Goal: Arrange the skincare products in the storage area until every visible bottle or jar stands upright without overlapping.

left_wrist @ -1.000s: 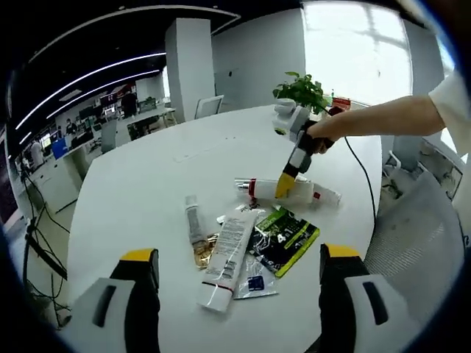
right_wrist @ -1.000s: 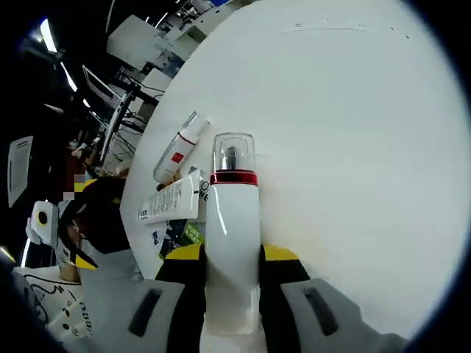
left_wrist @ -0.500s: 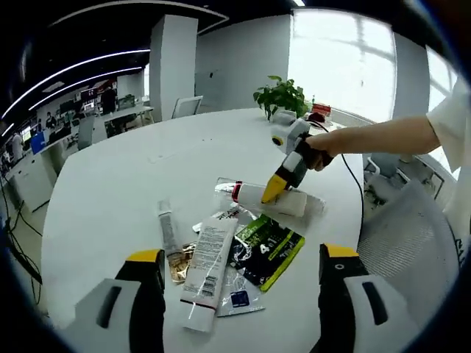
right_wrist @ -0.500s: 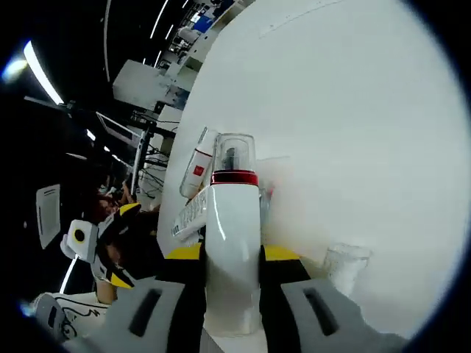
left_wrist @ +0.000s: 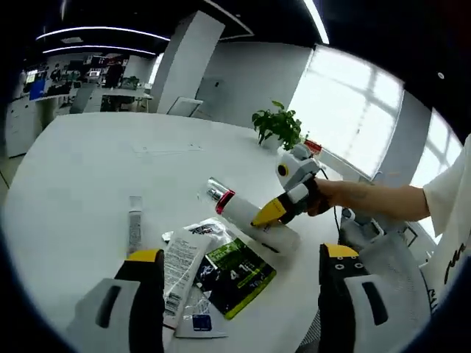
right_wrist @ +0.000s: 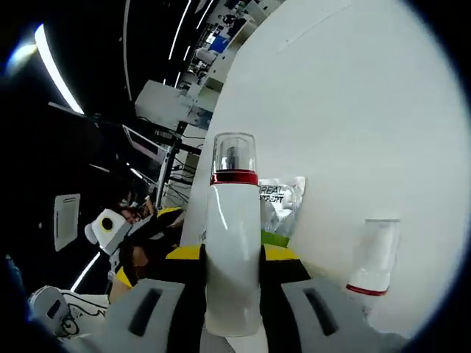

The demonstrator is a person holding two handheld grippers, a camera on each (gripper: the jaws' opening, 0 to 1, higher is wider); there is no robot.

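The right gripper (left_wrist: 266, 215) clamps its yellow-tipped fingers (right_wrist: 190, 254) around a white pump bottle (right_wrist: 232, 243) with a red collar and clear cap, holding it tilted above the white round tabletop (left_wrist: 81, 176). In the left gripper view the bottle (left_wrist: 239, 212) hangs just above a pile of skincare items: a green-and-black sachet (left_wrist: 237, 268) directly beneath it, a white printed tube (left_wrist: 180, 265) lying flat beside the sachet, and a slim grey tube (left_wrist: 135, 224) lying apart from the pile, on the far side of the printed tube from the sachet. The left gripper (left_wrist: 239, 294) is held with its fingers spread wide and empty, near the pile. In the right gripper view a second white bottle with a red band (right_wrist: 372, 257) lies on the tabletop beside the held bottle, and a silvery sachet (right_wrist: 280, 202) lies behind it. A potted plant (left_wrist: 276, 125) stands at the tabletop's far edge beyond the held bottle.
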